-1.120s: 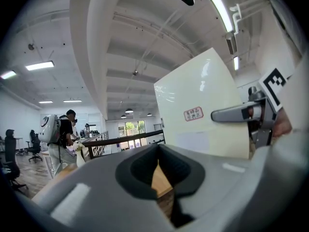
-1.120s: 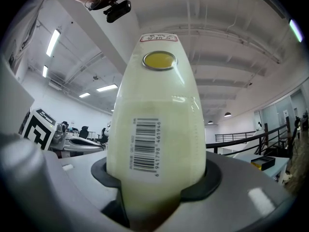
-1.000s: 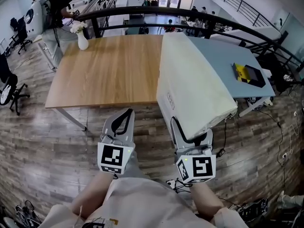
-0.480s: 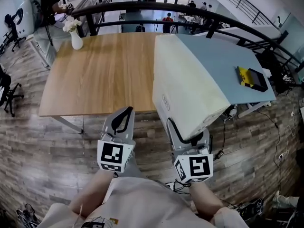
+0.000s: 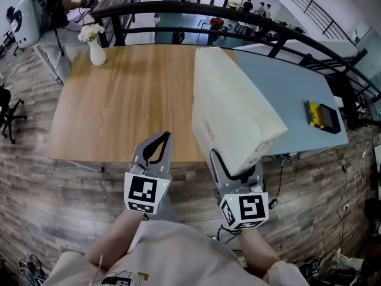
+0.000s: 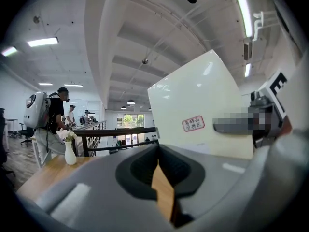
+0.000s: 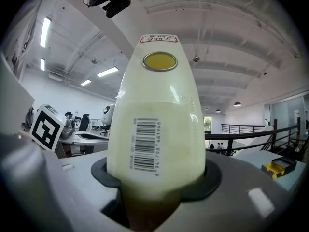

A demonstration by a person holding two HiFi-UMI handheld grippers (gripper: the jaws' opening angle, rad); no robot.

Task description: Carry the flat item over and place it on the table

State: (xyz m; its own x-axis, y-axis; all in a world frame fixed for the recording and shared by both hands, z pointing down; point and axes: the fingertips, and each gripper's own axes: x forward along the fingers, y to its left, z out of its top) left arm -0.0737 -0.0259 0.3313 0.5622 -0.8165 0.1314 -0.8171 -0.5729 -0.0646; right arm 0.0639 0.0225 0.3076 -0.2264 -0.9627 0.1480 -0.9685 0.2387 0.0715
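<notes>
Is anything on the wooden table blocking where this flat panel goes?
Nothing visible does. The right gripper holds the flat panel at the wooden table's right side; only a vase stands on it, at the far left corner.

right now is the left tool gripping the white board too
No, the left tool has its jaws together on nothing; only the right tool clamps the white board.
</notes>
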